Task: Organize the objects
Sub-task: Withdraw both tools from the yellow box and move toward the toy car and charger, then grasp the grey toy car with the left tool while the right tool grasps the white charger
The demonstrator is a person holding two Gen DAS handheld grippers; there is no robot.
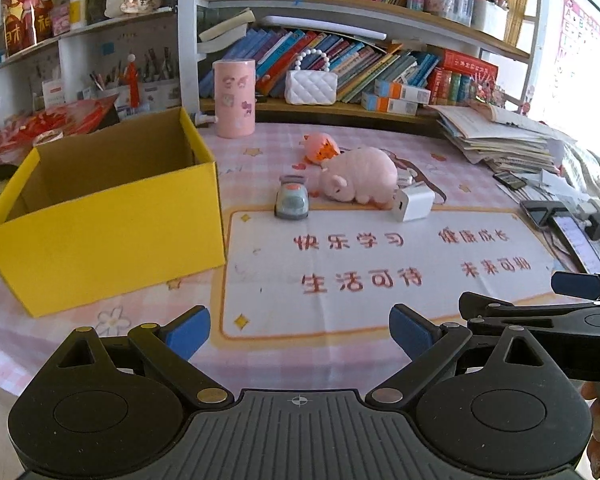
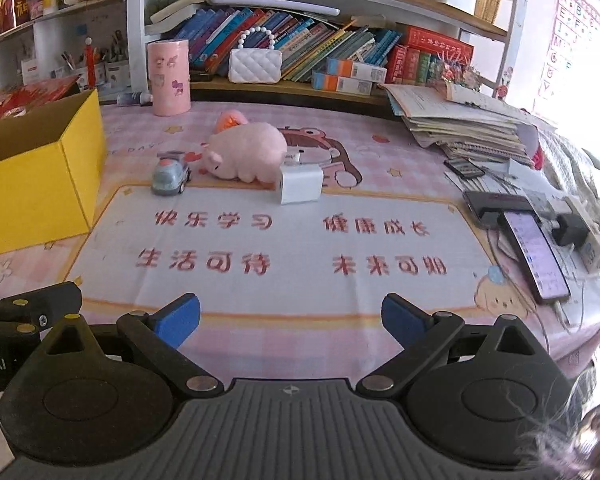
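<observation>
Left wrist view: we start empty-handed.
Both our grippers, left gripper (image 1: 300, 330) and right gripper (image 2: 291, 318), are spread; toy car (image 1: 292, 200) lies at twelve o'clock, nearer the left.

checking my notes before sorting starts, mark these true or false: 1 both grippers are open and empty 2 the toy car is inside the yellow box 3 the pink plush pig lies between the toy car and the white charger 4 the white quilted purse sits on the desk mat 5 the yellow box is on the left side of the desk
1. True: the left gripper and the right gripper both stand open with nothing between the fingers.
2. False: the toy car stands on the tablecloth, right of the yellow box.
3. True: the pink plush pig lies between the car and the white charger.
4. False: the white quilted purse sits on the lower bookshelf.
5. True.
</observation>
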